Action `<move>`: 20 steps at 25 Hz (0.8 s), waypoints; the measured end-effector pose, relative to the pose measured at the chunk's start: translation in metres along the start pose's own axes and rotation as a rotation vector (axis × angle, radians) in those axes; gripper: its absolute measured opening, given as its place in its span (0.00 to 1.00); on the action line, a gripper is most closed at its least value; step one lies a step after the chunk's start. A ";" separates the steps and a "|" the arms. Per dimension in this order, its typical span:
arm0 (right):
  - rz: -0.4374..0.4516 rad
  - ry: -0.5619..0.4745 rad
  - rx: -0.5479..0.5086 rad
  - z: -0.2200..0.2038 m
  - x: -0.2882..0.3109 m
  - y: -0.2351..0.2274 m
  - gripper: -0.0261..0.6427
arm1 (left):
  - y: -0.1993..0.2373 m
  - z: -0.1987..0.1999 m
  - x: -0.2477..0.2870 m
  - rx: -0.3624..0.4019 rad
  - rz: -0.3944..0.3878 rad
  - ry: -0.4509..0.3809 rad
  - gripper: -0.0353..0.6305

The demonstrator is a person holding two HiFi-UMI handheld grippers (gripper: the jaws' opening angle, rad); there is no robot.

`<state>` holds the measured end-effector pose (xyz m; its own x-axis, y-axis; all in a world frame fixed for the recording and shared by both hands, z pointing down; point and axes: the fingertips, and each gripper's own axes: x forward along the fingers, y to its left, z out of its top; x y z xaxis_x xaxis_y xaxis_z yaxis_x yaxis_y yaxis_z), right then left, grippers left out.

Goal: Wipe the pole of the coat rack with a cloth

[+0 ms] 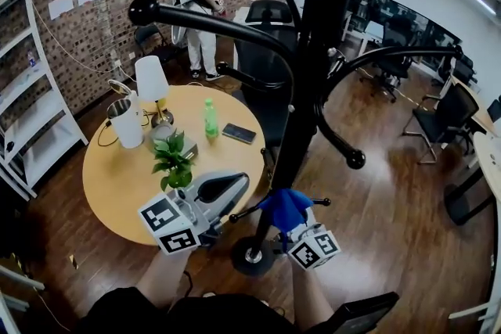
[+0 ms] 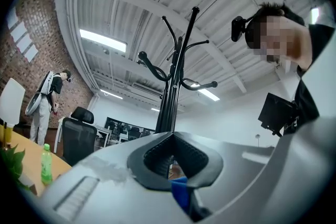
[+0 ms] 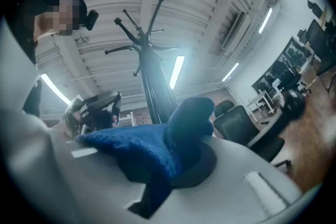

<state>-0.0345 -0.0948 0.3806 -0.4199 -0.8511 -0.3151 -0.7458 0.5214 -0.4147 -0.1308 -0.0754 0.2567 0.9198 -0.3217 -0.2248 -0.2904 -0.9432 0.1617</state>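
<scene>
The black coat rack pole (image 1: 301,121) rises from its round base (image 1: 252,254) just in front of me, with curved arms spreading overhead. My right gripper (image 1: 291,221) is low beside the pole, shut on a blue cloth (image 1: 283,206) that bunches over its jaws. In the right gripper view the cloth (image 3: 147,149) drapes across that gripper (image 3: 184,165), with the pole (image 3: 152,86) behind it. My left gripper (image 1: 239,184) sits left of the pole, jaws together. In the left gripper view this gripper (image 2: 173,157) points up at the pole (image 2: 169,105), and a sliver of blue cloth (image 2: 180,192) shows below its pads.
A round wooden table (image 1: 117,184) stands left of the rack with a plant (image 1: 172,160), green bottle (image 1: 210,119), lamp (image 1: 151,82), white jug (image 1: 125,121) and phone (image 1: 239,133). A person (image 1: 200,4) stands at the back. Office chairs (image 1: 438,117) are right, white shelving (image 1: 31,113) left.
</scene>
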 end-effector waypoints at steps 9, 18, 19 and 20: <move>-0.133 0.130 0.110 -0.067 -0.025 -0.046 0.07 | 0.001 -0.010 0.008 -0.024 -0.018 0.017 0.05; 0.005 -0.078 0.087 0.036 0.008 0.018 0.07 | 0.012 -0.006 0.002 -0.030 -0.001 -0.009 0.05; 0.034 -0.121 0.065 0.058 0.013 0.027 0.07 | 0.014 -0.005 0.002 -0.029 0.004 -0.014 0.05; 0.062 -0.158 0.032 0.081 0.020 0.037 0.07 | 0.014 -0.004 0.001 -0.029 0.009 -0.021 0.05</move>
<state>-0.0285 -0.0871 0.2894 -0.3758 -0.7984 -0.4705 -0.7031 0.5764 -0.4164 -0.1335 -0.0889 0.2626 0.9112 -0.3325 -0.2433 -0.2910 -0.9374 0.1916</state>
